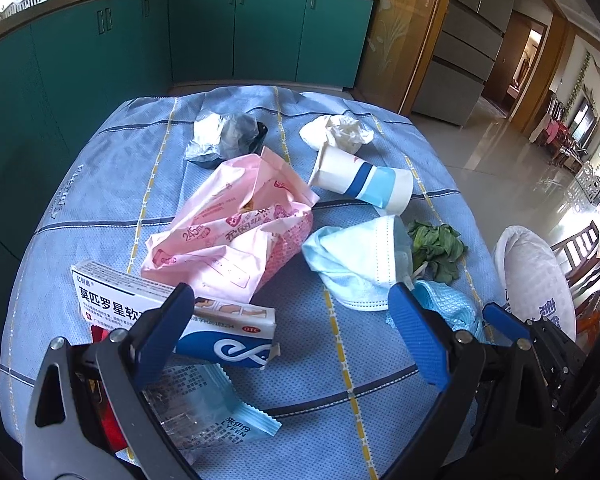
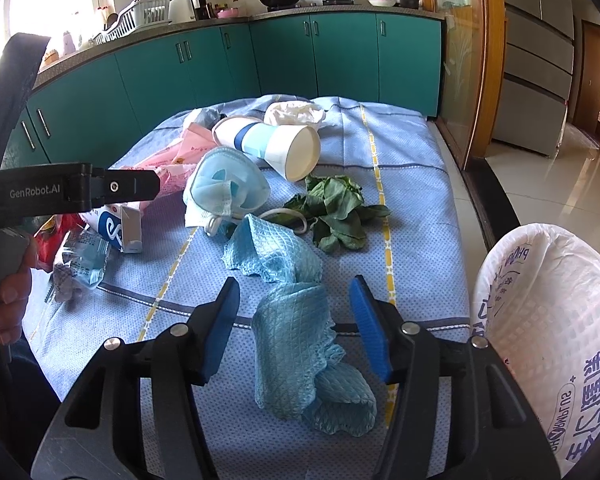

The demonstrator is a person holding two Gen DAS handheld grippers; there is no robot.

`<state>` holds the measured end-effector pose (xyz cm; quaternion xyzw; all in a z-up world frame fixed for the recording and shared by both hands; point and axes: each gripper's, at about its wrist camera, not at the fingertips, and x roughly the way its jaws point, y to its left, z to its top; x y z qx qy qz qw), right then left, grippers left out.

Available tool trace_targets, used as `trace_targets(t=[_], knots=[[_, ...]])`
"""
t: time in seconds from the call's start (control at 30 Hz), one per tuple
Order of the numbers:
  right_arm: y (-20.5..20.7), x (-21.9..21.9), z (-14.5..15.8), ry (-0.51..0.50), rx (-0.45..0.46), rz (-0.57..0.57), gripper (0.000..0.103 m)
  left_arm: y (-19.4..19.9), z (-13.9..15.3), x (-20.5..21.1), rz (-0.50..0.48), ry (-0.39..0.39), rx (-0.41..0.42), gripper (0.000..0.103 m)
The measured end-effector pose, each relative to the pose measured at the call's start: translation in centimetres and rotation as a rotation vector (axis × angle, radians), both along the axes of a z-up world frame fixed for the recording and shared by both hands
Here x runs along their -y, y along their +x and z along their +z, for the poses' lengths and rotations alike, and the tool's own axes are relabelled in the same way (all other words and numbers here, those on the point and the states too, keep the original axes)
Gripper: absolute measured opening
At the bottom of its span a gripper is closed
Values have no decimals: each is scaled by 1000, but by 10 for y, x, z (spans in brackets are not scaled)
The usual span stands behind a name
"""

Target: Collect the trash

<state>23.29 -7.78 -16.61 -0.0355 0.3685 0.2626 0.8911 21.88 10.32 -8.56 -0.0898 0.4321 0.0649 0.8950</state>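
blue cloth (image 2: 296,344) lay crumpled between right gripper (image 2: 296,332) pads, jaws apart, not pressing | left gripper (image 1: 288,336) spread wide, empty, over medicine box (image 1: 172,312) | mask (image 1: 360,264), cup (image 1: 364,180), greens (image 2: 336,212) on tablecloth (image 1: 340,380) | white bag (image 2: 552,340) at right

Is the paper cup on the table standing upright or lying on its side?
On its side. The paper cup lies on the tablecloth, its open mouth facing the right wrist camera.

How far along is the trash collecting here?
Barely begun: the lined bin shows no trash. In hand: nothing; the right gripper stands open around the blue cloth. Left on the table: paper cup, mask, pink bag, medicine box.
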Motion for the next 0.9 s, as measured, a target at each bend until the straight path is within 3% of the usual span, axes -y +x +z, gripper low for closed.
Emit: trace_targets(t=[0.07,0.17,0.3,0.7,0.9], knots=[[-2,0,2,3,11,4,56,0,0,-1,4,-3,2,97],[-3,2,4,10,31,-3,39,0,0,-1,5,-6,3,97],[-1,4,6,28,27,-5,33,0,1,0,3,-4,7,97],[3,10,5,53,2,-32,33,-2,4,0,4,-7,24,97],[2,7,4,39,5,-27,43,-2,4,2,-3,-1,23,97]])
